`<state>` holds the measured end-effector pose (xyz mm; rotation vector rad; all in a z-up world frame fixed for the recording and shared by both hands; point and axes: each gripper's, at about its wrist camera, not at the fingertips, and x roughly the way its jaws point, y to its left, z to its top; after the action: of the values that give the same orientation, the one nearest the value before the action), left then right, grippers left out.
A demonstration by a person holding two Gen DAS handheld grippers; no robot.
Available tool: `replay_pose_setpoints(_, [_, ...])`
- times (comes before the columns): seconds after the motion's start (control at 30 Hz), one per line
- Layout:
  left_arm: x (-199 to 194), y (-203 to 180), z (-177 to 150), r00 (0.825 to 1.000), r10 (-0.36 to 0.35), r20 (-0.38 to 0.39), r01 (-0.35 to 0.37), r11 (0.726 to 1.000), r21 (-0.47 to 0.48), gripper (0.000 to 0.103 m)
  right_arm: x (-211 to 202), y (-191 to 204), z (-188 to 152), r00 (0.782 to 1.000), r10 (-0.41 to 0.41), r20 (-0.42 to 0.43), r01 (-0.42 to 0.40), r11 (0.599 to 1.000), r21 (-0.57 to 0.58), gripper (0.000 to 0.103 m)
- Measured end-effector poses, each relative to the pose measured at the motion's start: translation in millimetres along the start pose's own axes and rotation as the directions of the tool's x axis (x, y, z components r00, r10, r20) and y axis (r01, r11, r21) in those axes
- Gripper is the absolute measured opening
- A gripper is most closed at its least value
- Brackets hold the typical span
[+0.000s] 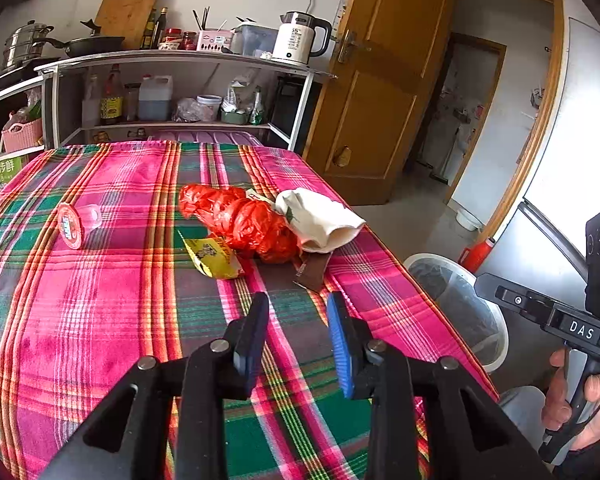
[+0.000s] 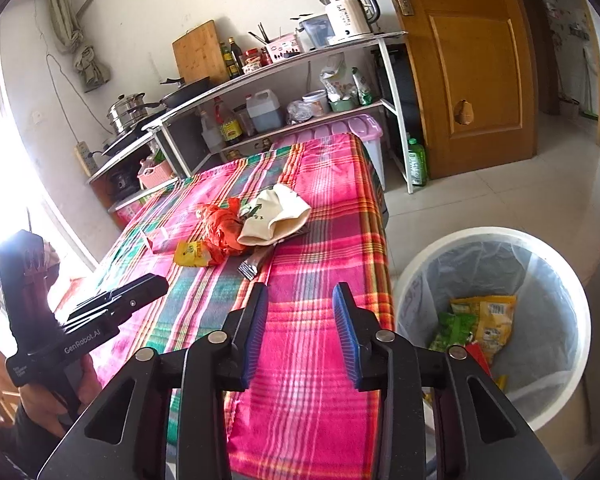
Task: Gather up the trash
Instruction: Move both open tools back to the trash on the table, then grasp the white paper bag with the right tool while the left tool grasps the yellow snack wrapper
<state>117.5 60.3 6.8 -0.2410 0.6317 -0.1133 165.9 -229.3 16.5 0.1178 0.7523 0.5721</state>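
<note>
- Left gripper (image 1: 298, 300): jaws apart, nothing between the pads; held over the plaid-covered bench (image 1: 100, 300), pointed toward the trash pile.
- Right gripper (image 2: 300, 292): jaws apart, nothing held; positioned over the near end of the bench, beside the bin.
- Trash is clustered mid-bench: crumpled red plastic bag (image 1: 240, 216), with a white cloth bag (image 1: 320, 216) lying against its right side and partly on it.
- Yellow wrapper (image 1: 214, 256) is seen just in front of the red bag, touching it.
- Brown wrapper (image 1: 314, 270) lies flat under the edge of the white cloth bag, nearest the left gripper.
- Clear plastic cup with red lid (image 1: 78, 224) lies on its side, well apart from the pile, to the left in the left wrist view.
- White bin (image 2: 496, 240) with a clear liner stands on the floor just beside the bench edge; yellow and green wrappers (image 2: 476, 324) are seen inside it.
- A hand (image 1: 580, 400) is seen on the right gripper's handle.
</note>
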Motion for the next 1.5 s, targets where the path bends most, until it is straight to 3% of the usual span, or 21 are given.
replay_pose_setpoints(0.4, [27,36,19,0.996,0.083,-0.043,-0.086,0.993,-0.082,0.046,43,14,28,0.999,0.026,-0.029,-0.027,0.999,-0.042,0.040])
replay_pose_setpoints(0.93, [77,60,30,0.983,0.084,-0.165,-0.111,0.980,-0.165,0.047,128,9,73,0.993,0.017,-0.115,-0.023,0.999,-0.049,0.041])
replay_pose_setpoints(1.23, [80,63,31,0.985,0.050,-0.164,-0.080,0.980,-0.180,0.047,165,-4,80,0.983,0.040,-0.179,-0.039,0.999,0.009,0.041])
replay_pose_setpoints(1.3, [80,64,32,0.985,0.051,-0.164,-0.081,0.980,-0.180,0.046,167,-5,78,0.980,0.051,-0.193,-0.047,0.999,0.023,0.036])
replay_pose_setpoints(1.33, [81,64,32,0.985,0.053,-0.165,-0.083,0.980,-0.180,0.040,166,-4,77,0.980,0.053,-0.193,-0.050,0.999,0.022,0.024])
replay_pose_setpoints(1.5, [79,62,31,0.986,0.057,-0.159,-0.085,0.981,-0.173,0.031,156,4,76,0.985,0.044,-0.170,-0.045,0.999,-0.006,0.009])
